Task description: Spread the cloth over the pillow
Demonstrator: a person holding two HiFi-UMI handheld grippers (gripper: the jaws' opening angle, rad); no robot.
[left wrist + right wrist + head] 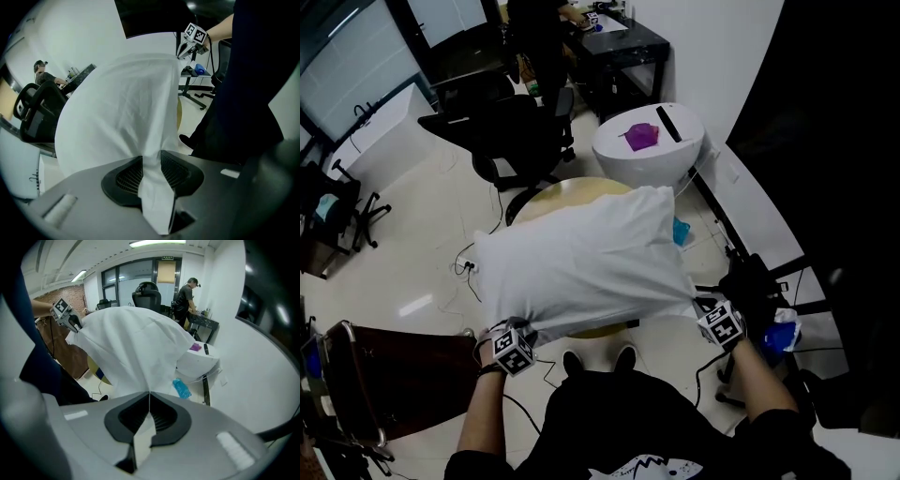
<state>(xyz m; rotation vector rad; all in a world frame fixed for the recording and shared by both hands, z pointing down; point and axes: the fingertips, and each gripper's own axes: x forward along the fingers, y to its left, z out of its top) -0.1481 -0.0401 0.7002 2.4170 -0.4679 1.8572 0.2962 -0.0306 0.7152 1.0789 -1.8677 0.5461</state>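
1. Left gripper (152, 173) and right gripper (149, 412) each clamp a near corner of the white fabric cloth (581, 262), which billows above the round wooden bench (551, 194).
2. Spreading appears barely begun: no pillow shows, and the cloth is not yet laid flat.

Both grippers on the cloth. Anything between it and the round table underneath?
Nothing visible does. The left gripper and right gripper each pinch a near corner of the cloth, which hangs spread over the round table. The cloth hides what lies beneath it, so the pillow can't be seen.
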